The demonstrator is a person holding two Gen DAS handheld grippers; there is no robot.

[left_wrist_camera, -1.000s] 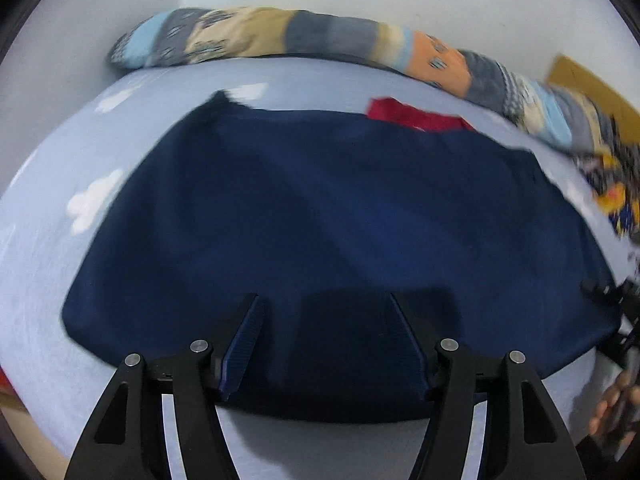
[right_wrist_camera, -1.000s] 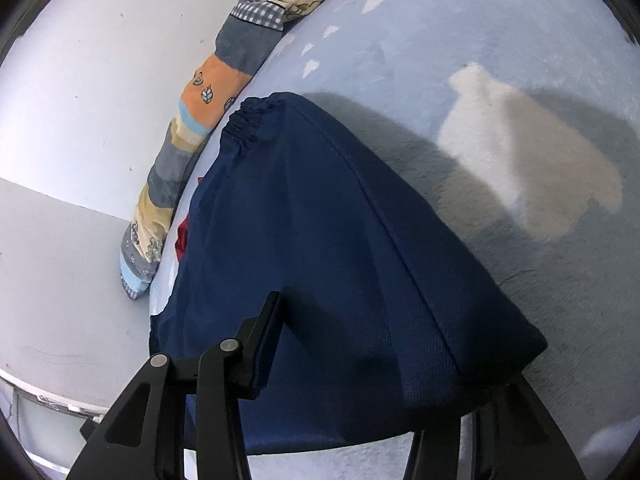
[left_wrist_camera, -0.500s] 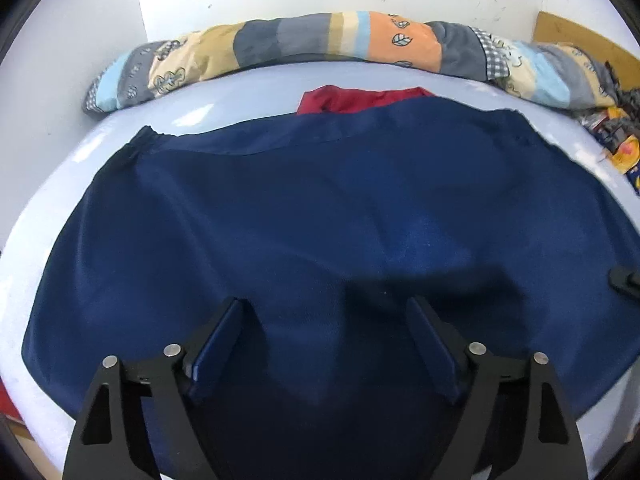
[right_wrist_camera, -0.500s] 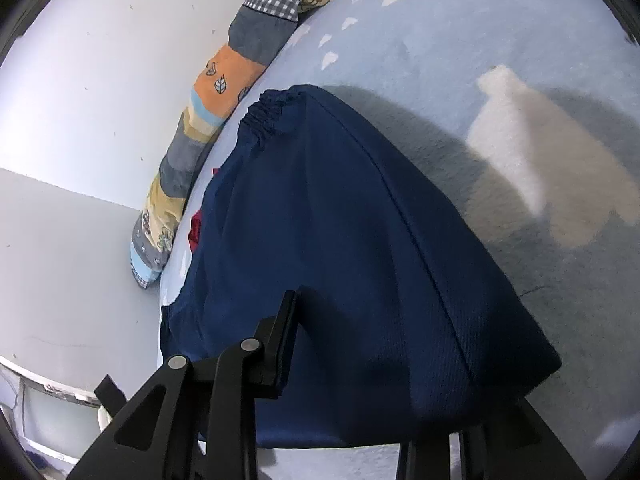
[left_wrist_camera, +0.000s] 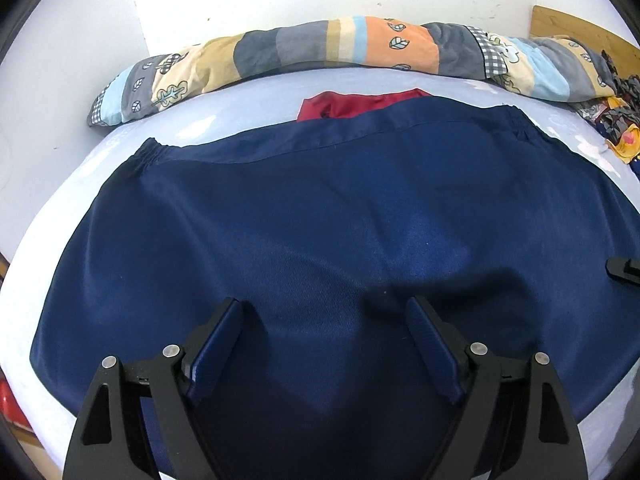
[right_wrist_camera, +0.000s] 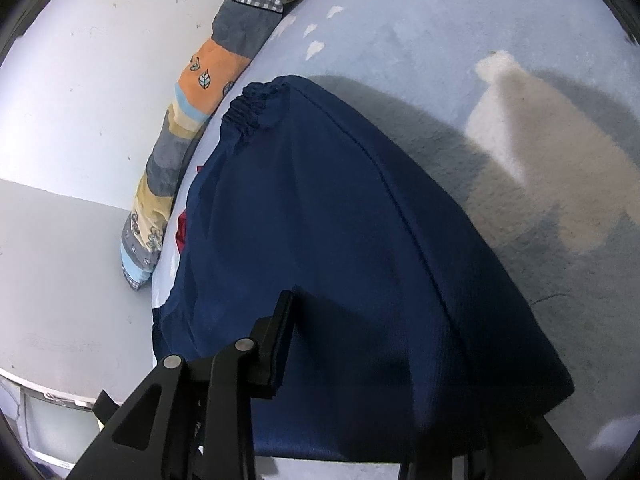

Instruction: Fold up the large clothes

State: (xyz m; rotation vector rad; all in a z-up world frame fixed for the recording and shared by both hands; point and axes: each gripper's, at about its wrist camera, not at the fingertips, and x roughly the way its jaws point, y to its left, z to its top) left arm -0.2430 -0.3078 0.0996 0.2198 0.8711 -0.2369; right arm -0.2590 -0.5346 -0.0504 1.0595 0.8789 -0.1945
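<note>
A large navy garment (left_wrist_camera: pixel 320 216) with an elastic waistband lies spread flat on the pale blue bed sheet (left_wrist_camera: pixel 72 176). My left gripper (left_wrist_camera: pixel 324 312) stands open just above its near part, with only cloth showing between the wide-set fingers. In the right wrist view the same navy garment (right_wrist_camera: pixel 340 220) shows its right end. My right gripper (right_wrist_camera: pixel 392 324) is open there. Its left finger (right_wrist_camera: pixel 280 344) rests over the cloth, while the cloth's corner hides the right finger. A part of the right gripper (left_wrist_camera: pixel 624 270) shows at the garment's right edge.
A red garment (left_wrist_camera: pixel 352 104) pokes out from behind the waistband. A long patchwork bolster (left_wrist_camera: pixel 360 46) lies along the white wall. Colourful small items (left_wrist_camera: pixel 616 128) and a wooden board (left_wrist_camera: pixel 580 32) sit at the far right. Bare sheet (right_wrist_camera: pixel 500 80) extends to the right of the garment.
My left gripper has moved forward from the garment's near hem to over the cloth, and its fingers have spread wider. The right gripper has barely shifted.
</note>
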